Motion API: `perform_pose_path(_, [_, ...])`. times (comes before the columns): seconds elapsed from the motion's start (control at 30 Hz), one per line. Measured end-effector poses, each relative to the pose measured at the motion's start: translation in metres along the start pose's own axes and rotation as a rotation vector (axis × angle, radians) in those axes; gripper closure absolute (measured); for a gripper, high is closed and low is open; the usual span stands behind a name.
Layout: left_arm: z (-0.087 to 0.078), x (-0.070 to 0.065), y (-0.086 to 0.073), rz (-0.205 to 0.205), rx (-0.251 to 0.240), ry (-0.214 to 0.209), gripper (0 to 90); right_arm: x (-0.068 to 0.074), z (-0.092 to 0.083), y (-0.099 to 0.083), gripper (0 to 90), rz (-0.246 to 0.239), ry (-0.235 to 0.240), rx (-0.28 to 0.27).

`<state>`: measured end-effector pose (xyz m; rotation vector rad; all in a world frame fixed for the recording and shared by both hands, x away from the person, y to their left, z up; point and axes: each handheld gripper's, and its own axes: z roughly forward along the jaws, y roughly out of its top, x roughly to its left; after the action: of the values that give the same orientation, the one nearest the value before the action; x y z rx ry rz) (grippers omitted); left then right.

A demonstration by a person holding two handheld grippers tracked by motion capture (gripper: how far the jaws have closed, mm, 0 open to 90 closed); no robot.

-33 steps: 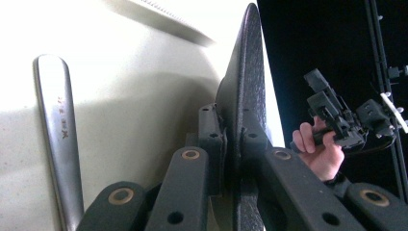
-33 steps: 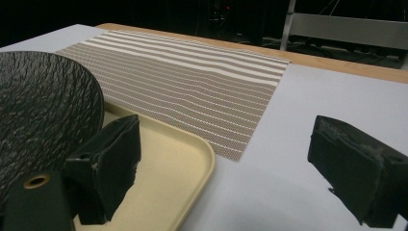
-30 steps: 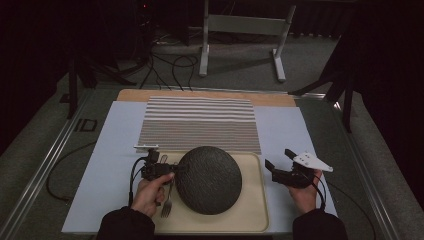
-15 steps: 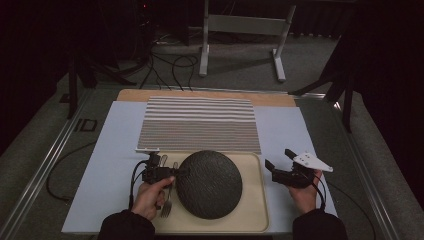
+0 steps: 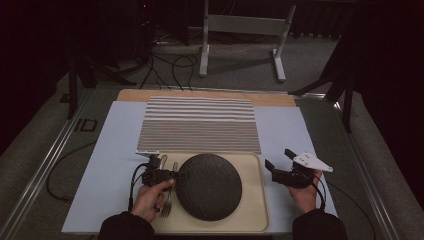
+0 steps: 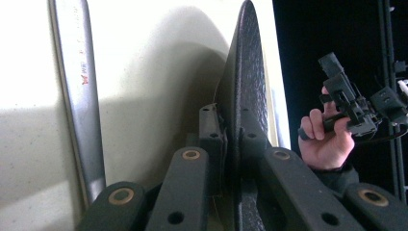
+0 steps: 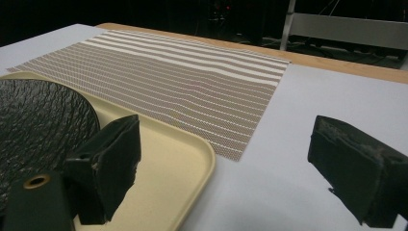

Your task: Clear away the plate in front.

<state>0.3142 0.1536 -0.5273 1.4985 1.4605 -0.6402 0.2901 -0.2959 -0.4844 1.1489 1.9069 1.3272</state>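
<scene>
I have the left gripper (image 5: 172, 176) clenched on the left rim of the dark round plate (image 5: 209, 186), which lies on the cream tray (image 5: 255, 200) at the near edge of the counter (image 5: 115, 150), about midway between its near corners. The plate is round, so it has no long axis; seen from above it lies flat, or close to flat, face up. The left gripper points toward the tray's right edge.

In the left gripper view the plate (image 6: 250, 96) appears edge-on as a thin dark line between the two jaws, one above the rim and one under it. That view also gives the rough surface of the plate and a strip of metal cutlery (image 6: 79, 96) on the tray alongside. From above, I read that cutlery as a fork (image 5: 167, 202) and a second piece beside it, lengthwise from the near edge toward the far edge, handles toward the far side.

The right gripper (image 5: 281, 162) rests just off the tray's right edge with its jaws released and nothing between them; the right gripper view confirms the wide gap over bare counter. That view also shows the striped mat (image 7: 192, 82) lying beyond the tray's far edge, and the plate's right rim.
</scene>
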Motion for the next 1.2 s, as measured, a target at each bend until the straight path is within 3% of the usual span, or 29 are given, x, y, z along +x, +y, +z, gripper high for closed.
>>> perform_pose_path(0.27, [-0.001, -0.002, -0.001, 0.035, 0.017, 0.043, 84.1, 0.0, 0.0, 0.0, 11.5, -0.001, -0.001, 0.001])
perform_pose_path(0.5, [0.001, -0.011, 0.0, 0.117, 0.046, 0.139, 79.1, 0.001, 0.0, 0.0, 11.5, -0.001, -0.002, 0.003])
perform_pose_path(0.8, [0.004, -0.011, -0.001, 0.138, 0.065, 0.193, 73.7, 0.001, 0.0, 0.0, 11.5, -0.002, -0.003, 0.004])
perform_pose_path(1.07, [0.009, -0.014, -0.002, 0.183, 0.087, 0.245, 68.6, 0.001, 0.001, 0.0, 11.6, -0.002, -0.005, 0.006])
perform_pose_path(1.2, [0.009, -0.014, -0.002, 0.186, 0.088, 0.248, 67.7, 0.001, 0.001, 0.0, 11.6, -0.001, -0.008, 0.008])
